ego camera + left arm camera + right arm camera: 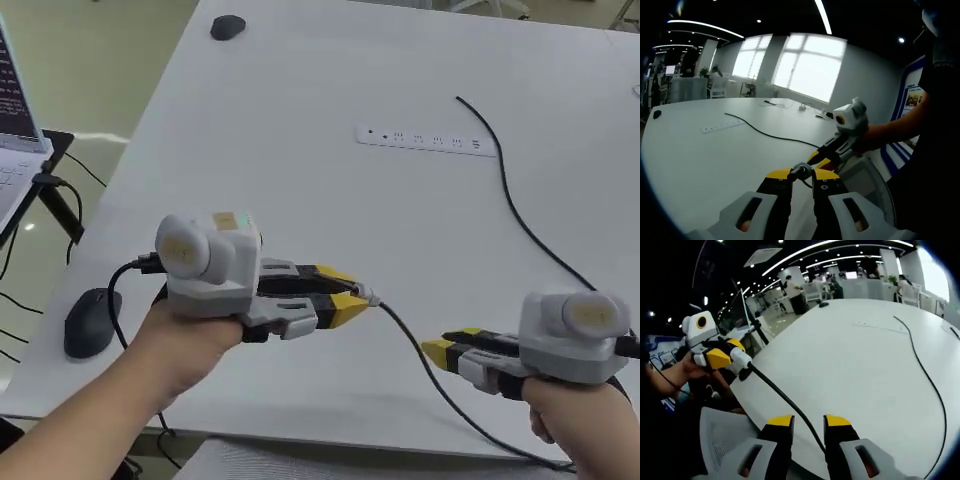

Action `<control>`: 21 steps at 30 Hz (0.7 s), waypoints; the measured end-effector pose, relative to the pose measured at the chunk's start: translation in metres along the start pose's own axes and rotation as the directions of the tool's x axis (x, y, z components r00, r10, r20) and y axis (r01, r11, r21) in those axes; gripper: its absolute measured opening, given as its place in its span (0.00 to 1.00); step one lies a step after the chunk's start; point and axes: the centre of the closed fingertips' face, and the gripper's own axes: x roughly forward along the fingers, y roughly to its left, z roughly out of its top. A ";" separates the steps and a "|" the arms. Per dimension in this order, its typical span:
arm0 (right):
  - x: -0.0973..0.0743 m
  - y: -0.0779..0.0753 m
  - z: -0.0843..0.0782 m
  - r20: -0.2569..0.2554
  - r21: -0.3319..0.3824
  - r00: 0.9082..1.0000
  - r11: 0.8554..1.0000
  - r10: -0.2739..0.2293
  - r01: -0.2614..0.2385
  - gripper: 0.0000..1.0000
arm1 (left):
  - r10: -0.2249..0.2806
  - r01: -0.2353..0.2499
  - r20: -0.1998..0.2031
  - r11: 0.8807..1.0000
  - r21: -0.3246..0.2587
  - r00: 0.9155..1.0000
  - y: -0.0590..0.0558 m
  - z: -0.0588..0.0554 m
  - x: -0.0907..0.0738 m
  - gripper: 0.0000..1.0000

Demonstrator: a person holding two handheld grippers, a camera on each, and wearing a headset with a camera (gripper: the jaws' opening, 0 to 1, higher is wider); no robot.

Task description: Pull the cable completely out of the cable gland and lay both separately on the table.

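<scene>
Smooth matt table point(300, 200), rubbery cable point(420, 355)

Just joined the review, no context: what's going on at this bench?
A person holds a gripper in each hand over a white table. The left gripper is shut on the cable gland, and the black cable runs out of the gland toward the table's near edge. The right gripper is open, with one jaw on each side of the cable, not clamped. The cable is not yet pulled out, and neither part is laid down.

grey left tongs point(362, 298) and right tongs point(437, 349), yellow-tipped black jaws, dark short sleeve point(940, 75)
</scene>
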 end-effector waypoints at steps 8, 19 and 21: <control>0.014 0.034 0.019 0.005 -0.354 0.999 0.934 0.053 -0.048 0.22 | 0.007 -0.007 -0.007 1.000 -0.016 1.000 -0.003 -0.005 -0.002 0.15; 0.023 0.062 0.030 0.007 -0.530 0.995 0.844 0.101 -0.082 0.11 | 0.012 -0.012 -0.013 1.000 -0.023 1.000 -0.008 -0.007 -0.003 0.15; 0.026 0.063 0.028 -0.004 -0.531 0.995 0.843 0.103 -0.089 0.11 | 0.013 -0.013 -0.011 1.000 -0.022 1.000 -0.009 -0.007 -0.003 0.15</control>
